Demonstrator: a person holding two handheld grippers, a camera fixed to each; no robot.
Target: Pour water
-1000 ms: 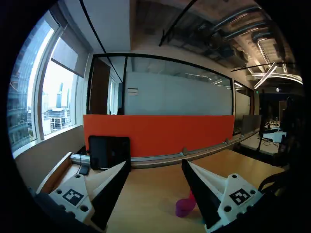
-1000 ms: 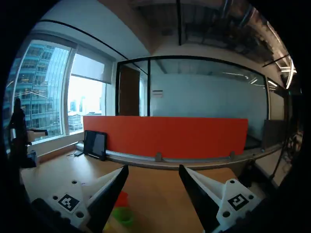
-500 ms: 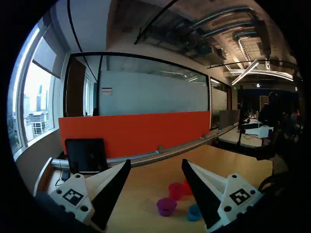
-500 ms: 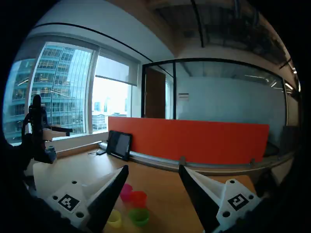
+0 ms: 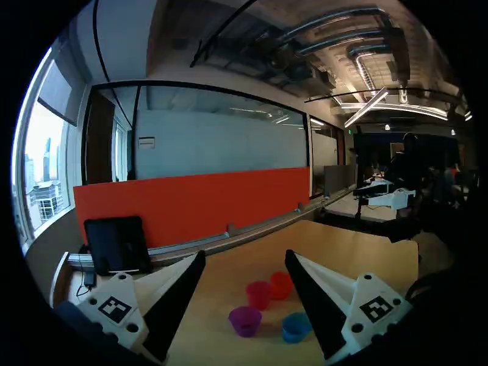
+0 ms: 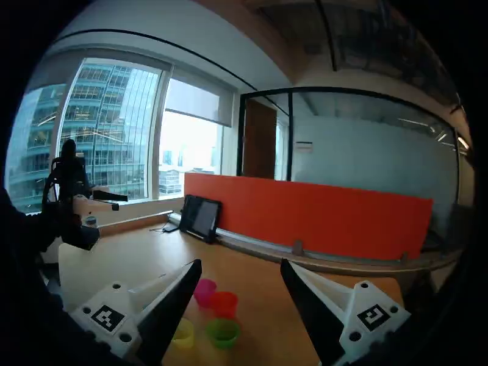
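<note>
Cups ahead, both jaws released and empty: the approach, I judge.
Just ahead of my left gripper point(image 5: 244, 252) sit a small purple plastic cup point(image 5: 245, 320) and a blue plastic cup point(image 5: 296, 327); ahead of my right gripper point(image 6: 240, 262), a yellow plastic cup point(image 6: 182, 333) and a green plastic cup point(image 6: 222, 333). Next: descend onto one; which holds water I cannot tell. The bare wooden desk point(image 5: 366, 241) runs open to the orange partition point(image 5: 195, 204).

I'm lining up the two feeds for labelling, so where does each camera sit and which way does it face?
Left gripper view: rides the left gripper, looking across the desk to the orange partition; its own open fingers show.
Right gripper view: rides the right gripper, facing the orange partition, windows to its left; its own open fingers show.
Both share the orange partition, tablet, and apparently the same pink cup and red cup.
</note>
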